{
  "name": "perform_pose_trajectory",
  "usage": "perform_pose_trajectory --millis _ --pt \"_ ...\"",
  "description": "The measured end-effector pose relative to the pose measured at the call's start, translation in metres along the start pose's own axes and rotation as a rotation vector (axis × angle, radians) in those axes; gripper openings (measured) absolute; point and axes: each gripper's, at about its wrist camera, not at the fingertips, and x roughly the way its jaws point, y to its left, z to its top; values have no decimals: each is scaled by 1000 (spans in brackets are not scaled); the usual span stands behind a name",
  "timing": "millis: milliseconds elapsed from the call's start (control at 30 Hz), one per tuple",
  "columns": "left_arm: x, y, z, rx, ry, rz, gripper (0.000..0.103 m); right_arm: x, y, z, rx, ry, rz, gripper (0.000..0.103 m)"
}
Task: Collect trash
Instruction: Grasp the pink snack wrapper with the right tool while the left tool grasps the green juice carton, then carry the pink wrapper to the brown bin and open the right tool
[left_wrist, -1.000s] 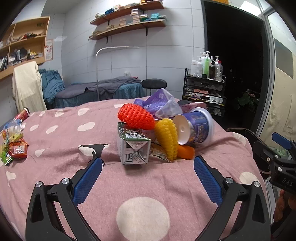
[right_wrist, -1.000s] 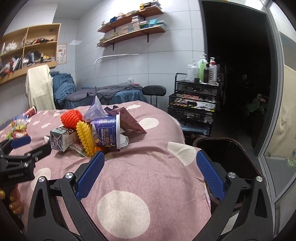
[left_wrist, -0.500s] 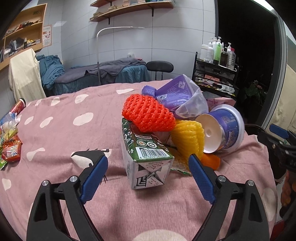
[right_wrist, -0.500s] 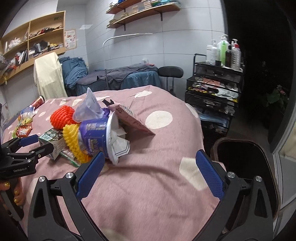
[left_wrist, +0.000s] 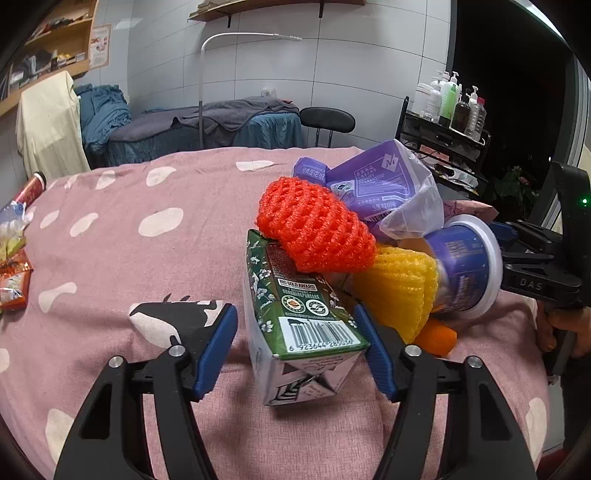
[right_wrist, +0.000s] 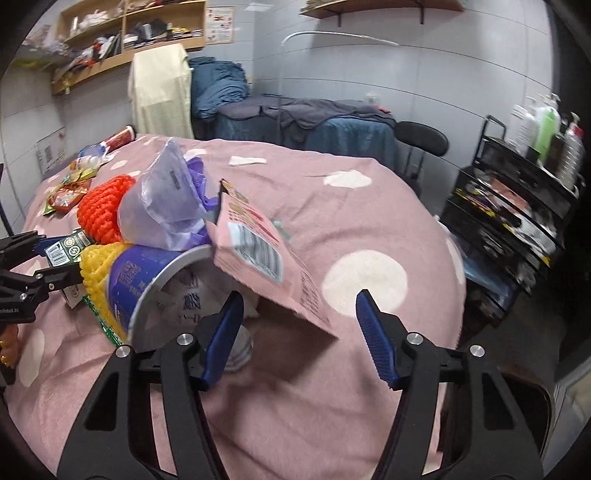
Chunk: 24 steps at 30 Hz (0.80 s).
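A pile of trash lies on the pink spotted cloth (left_wrist: 122, 258). A green and white carton (left_wrist: 299, 325) sits between the fingers of my left gripper (left_wrist: 295, 343), which is open around its front end. Behind it lie a red foam net (left_wrist: 314, 229), a yellow foam net (left_wrist: 399, 280), a purple cup on its side (left_wrist: 465, 269) and a purple plastic bag (left_wrist: 384, 184). My right gripper (right_wrist: 297, 336) is open, its fingers astride the lower corner of a pink snack pouch (right_wrist: 266, 258) beside the cup's mouth (right_wrist: 162, 291).
Snack wrappers (left_wrist: 13, 266) and a red can (left_wrist: 33, 186) lie at the cloth's far left. A black bin (right_wrist: 535, 402) stands off the cloth's right edge. A black cart with bottles (right_wrist: 517, 206), a stool (left_wrist: 327, 120) and a bed (left_wrist: 207, 125) stand behind.
Both grippers have moved in close to the pile. The left one now has the carton between its fingers; the right one has reached the pink pouch. Both have narrowed.
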Motion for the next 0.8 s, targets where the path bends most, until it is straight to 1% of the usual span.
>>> perform_pose_trajectory --millis 33,67,100,133,167,200,233,333,433,667,800 --pt "1 1 0 -5 3 -2 60 1 2 1 -7 1 4 55" --pt "2 2 1 -7 7 -3 58 6 4 4 -21 9 16 44" --pt "2 2 0 -9 8 -3 58 7 7 4 -29 15 23 37" --pt "1 3 0 -13 6 -7 57 9 9 5 -40 23 23 26" --pt "0 4 -1 -19 3 -8 56 9 11 6 -46 24 18 20" --pt "-1 5 -1 -25 -1 -7 56 8 14 5 -52 20 13 19" --pt "-2 5 -2 -28 -4 -6 55 5 16 5 -50 11 12 14" --pt "-7 5 -4 -30 -15 -3 54 -10 17 -1 -25 -21 -10 13" --pt "-14 8 -7 -33 -30 -2 54 -30 14 -7 35 -57 -21 10" --pt "-37 18 -13 -81 -69 -31 53 -72 17 -24 114 -125 -45 10" --pt "-56 21 -15 -89 -110 -45 53 -94 21 -33 143 -167 -67 10"
